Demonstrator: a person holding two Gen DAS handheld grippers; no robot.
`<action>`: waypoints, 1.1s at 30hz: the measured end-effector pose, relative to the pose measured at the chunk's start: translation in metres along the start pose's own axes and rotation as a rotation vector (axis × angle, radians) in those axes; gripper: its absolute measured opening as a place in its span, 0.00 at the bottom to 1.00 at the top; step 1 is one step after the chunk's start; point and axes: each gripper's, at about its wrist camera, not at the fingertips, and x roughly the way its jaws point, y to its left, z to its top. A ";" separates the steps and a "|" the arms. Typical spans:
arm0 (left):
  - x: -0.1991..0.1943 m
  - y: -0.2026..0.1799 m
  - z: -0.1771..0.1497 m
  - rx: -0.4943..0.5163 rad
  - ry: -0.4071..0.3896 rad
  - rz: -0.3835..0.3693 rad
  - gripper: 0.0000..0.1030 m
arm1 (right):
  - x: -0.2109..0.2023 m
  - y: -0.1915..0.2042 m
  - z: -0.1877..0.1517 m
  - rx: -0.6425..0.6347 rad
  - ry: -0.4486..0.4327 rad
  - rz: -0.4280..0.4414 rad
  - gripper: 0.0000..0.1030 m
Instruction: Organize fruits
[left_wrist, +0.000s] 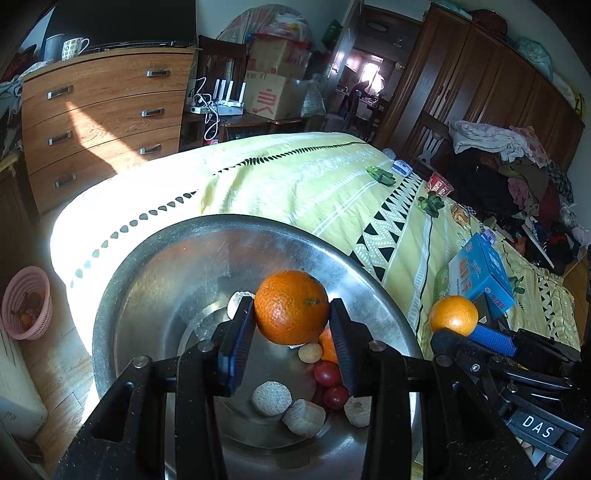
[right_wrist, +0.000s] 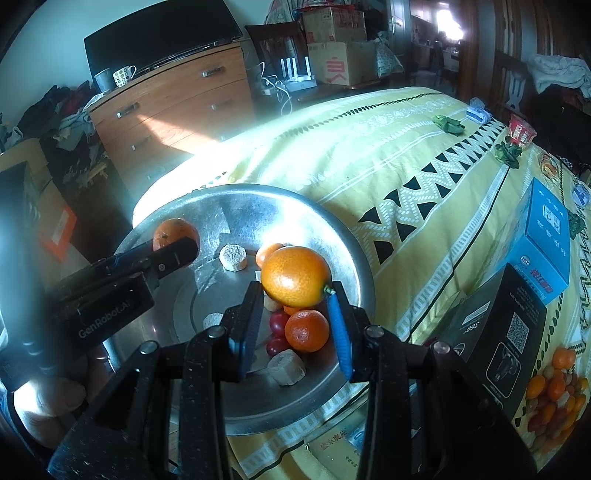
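Note:
My left gripper (left_wrist: 291, 312) is shut on a dark orange (left_wrist: 291, 306), held just above the steel basin (left_wrist: 147, 258) that sits on the bed. In the right wrist view my right gripper (right_wrist: 293, 293) is shut on a paler orange (right_wrist: 295, 277) over the basin's right half (right_wrist: 332, 221). The basin holds a small tangerine (right_wrist: 306, 330), cherry tomatoes (right_wrist: 279, 323) and several pale round cakes (right_wrist: 232, 257). The left gripper's orange (right_wrist: 175, 232) shows at the basin's left rim. The right gripper's orange (left_wrist: 453, 315) appears right of the basin.
A yellow patterned bedspread (left_wrist: 314, 177) covers the bed. Right of the basin stand a blue box (right_wrist: 546, 236) and a black box (right_wrist: 506, 332), with a heap of small fruits (right_wrist: 554, 398) nearby. A wooden dresser (left_wrist: 103, 122) and a pink basket (left_wrist: 26, 302) are to the left.

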 end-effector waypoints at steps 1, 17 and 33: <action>0.000 0.001 0.000 -0.001 0.001 0.000 0.40 | 0.001 -0.001 0.000 0.000 0.003 0.001 0.35; 0.005 0.007 -0.007 -0.022 0.041 0.040 0.50 | 0.002 0.002 -0.004 0.008 0.008 0.019 0.42; -0.038 -0.067 0.002 0.077 -0.049 -0.019 0.62 | -0.090 -0.048 -0.029 0.047 -0.160 -0.204 0.67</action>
